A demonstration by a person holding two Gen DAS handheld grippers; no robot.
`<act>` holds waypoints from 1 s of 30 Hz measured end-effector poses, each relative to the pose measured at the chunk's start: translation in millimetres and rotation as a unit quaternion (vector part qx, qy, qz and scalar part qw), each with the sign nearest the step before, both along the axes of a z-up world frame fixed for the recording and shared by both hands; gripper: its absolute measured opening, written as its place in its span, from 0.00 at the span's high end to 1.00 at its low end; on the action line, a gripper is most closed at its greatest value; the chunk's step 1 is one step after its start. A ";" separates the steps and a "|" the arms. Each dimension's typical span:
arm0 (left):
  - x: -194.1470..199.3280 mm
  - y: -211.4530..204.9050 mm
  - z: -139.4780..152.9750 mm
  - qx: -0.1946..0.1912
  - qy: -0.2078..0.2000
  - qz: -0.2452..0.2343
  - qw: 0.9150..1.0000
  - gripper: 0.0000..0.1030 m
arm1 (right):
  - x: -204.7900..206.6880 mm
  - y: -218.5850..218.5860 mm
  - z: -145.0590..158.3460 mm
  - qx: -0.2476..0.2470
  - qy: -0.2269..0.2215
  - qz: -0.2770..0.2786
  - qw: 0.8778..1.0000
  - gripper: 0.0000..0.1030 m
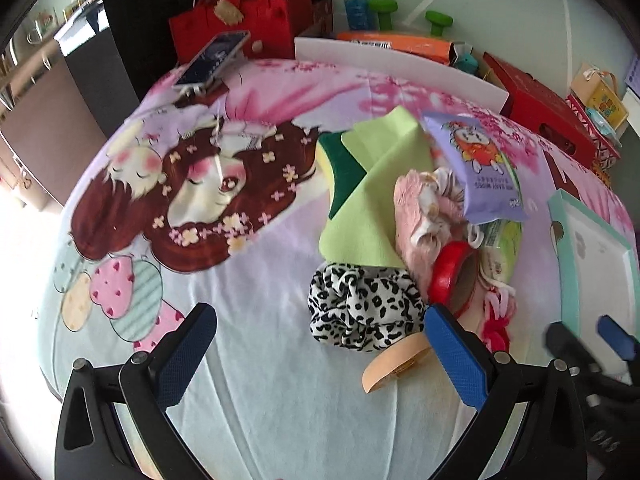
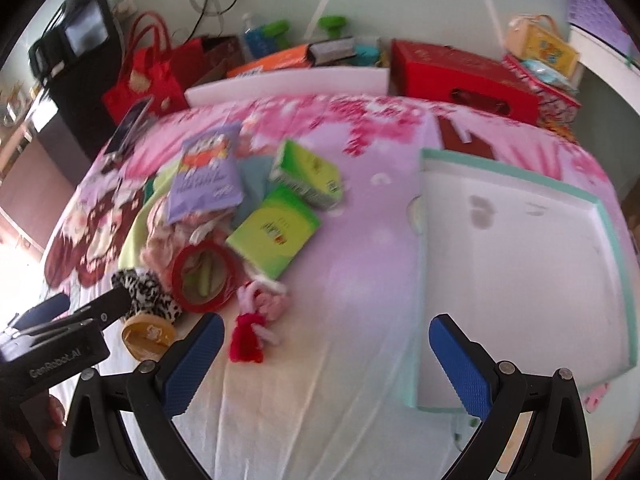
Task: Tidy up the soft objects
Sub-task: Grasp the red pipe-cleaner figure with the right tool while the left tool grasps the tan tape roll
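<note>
Your left gripper (image 1: 320, 354) and right gripper (image 2: 328, 364) both hover empty with fingers spread wide, the soft pile (image 1: 420, 216) at right-centre of the left view, tray (image 2: 520, 264) at right.

Sponge (image 1: 338, 168): green-and-yellow, largely covered by the lime cloth (image 1: 372, 196).
Pink plush item (image 1: 416, 216): form unreadable, partly under the purple wipes pack (image 1: 484, 168).
Red tape roll (image 1: 452, 272): lower rim hidden behind a blue finger pad (image 1: 456, 356).
Teal-rimmed tray (image 1: 592, 248): cut off by the right edge of the left wrist view.
Pack lettering: too blurred to read.
Right gripper (image 1: 588, 340): smeared by motion.
</note>
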State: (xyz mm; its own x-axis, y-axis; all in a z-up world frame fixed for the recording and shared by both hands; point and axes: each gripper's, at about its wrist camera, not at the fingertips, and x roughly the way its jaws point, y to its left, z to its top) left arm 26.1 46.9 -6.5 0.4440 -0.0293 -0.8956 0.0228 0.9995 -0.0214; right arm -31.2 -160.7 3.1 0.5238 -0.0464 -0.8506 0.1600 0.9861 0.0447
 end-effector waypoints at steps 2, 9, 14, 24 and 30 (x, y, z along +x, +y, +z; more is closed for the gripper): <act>0.8 0.7 -5.5 -0.004 0.014 0.000 1.000 0.00 | 3.8 7.3 -6.2 0.001 0.010 0.017 1.000 0.00; 4.5 16.3 -12.9 -0.064 0.039 0.029 0.997 0.02 | 15.2 23.5 -25.1 0.019 0.036 0.045 0.998 0.00; 3.2 9.3 -18.9 -0.092 0.060 0.009 0.994 0.02 | 19.1 26.0 -32.1 0.019 0.041 0.046 0.998 0.12; 0.7 10.3 -23.2 -0.116 0.073 0.020 0.990 0.02 | 27.1 24.9 -47.6 0.044 0.055 0.046 0.996 0.47; -3.0 5.8 -23.0 -0.123 0.079 0.013 0.989 0.04 | 27.5 25.2 -48.8 0.047 0.055 0.043 0.996 0.66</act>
